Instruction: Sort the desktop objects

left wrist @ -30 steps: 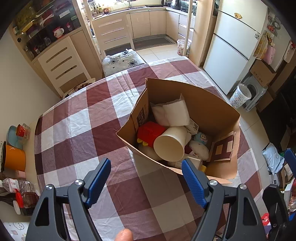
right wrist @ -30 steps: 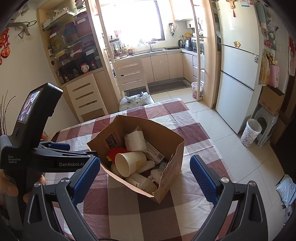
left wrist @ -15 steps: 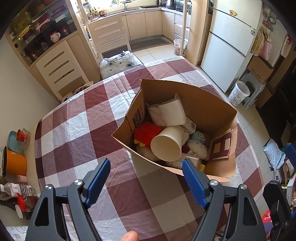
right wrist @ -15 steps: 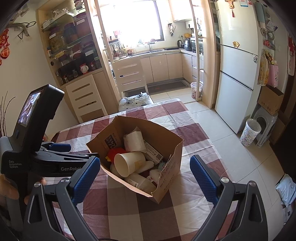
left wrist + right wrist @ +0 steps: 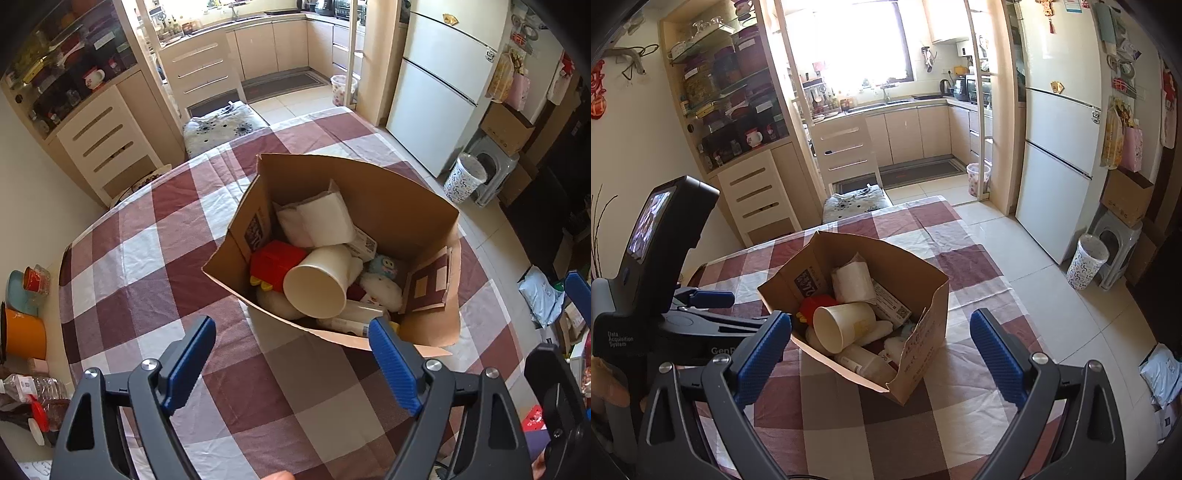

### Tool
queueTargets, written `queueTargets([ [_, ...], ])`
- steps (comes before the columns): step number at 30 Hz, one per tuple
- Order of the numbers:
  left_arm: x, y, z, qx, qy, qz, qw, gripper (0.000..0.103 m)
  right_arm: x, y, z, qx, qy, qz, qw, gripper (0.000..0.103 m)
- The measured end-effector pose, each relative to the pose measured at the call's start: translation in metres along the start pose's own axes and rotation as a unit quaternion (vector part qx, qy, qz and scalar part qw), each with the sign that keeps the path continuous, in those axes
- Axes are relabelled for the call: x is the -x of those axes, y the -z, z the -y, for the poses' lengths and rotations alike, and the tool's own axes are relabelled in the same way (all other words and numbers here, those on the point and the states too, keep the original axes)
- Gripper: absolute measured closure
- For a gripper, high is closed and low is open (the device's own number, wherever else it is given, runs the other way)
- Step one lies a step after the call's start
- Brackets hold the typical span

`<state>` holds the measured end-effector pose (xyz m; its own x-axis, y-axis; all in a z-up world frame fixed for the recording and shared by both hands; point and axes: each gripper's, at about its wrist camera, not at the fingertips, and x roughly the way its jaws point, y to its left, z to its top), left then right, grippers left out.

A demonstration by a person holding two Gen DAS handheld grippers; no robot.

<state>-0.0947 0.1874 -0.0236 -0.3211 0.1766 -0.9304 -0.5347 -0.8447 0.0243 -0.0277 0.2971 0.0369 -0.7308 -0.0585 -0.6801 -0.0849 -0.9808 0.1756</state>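
Near the middle of the checked surface [image 5: 155, 266], somewhat toward its right edge as the left wrist camera sees it, stands one open cardboard box [image 5: 388, 199] holding the jumble to be sorted. On top lies one paper cup [image 5: 317, 284] on its side, mouth toward the near edge; it looks light and thin-walled, likely to crush under a hard squeeze, so a gentle pinch across the rim or the body seems the safest hold. Behind it leans one soft white tissue pack [image 5: 325, 221], which should yield and can probably be taken anywhere along its edge. One red plastic toy [image 5: 275, 260] sits against the box's left wall, stiff and light by the look of it. One small printed carton [image 5: 892, 302] lies flat behind the cup, at least two plush toys [image 5: 382, 284] sit at the right, and one pale tube or bottle [image 5: 858, 358] rests low at the near wall; more may be hidden beneath. The left gripper [image 5: 291, 354] hovers above the near side of the box, its jaws opening with nothing between them. The right gripper [image 5: 881, 350] hangs spread wide and empty, short of the box.
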Motion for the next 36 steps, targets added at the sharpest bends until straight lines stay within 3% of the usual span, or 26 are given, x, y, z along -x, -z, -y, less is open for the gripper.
queueTargets([
  [36,-0.005,0.005,0.015,-0.025,0.018,-0.011,0.9995,0.016,0.002,0.005,0.001,-0.003,0.003,-0.003,1.000,0.004],
])
